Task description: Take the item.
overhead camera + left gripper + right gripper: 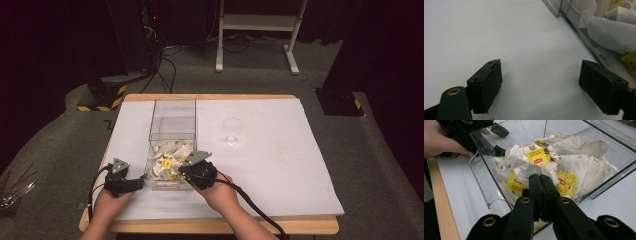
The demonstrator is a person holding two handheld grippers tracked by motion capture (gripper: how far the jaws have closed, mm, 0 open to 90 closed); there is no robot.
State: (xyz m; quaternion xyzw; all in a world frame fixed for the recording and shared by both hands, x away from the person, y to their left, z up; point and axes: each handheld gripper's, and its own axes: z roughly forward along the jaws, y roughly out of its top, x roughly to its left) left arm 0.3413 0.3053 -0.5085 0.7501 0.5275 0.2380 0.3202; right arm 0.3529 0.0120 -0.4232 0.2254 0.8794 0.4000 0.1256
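Note:
A clear plastic box [172, 125] stands on the white table, its near half full of tea bags [169, 161] with yellow tags. My right gripper [540, 178] reaches into the box from the near right [182, 169]. Its jaws are pressed flat together, and the tips pinch the edge of a greyish tea bag [530, 169] on top of the pile. My left gripper [541, 85] rests low over the table just outside the box's left wall [584, 37], jaws wide apart with nothing between them. In the high view the left gripper [140, 183] points at the box's near left corner.
A small clear cup [232, 131] stands on the table right of the box. The white sheet [280, 165] covers a wooden table [225, 226]. A hand [439, 142] holds the left gripper beyond the box wall. Cables trail from both grippers toward the near edge.

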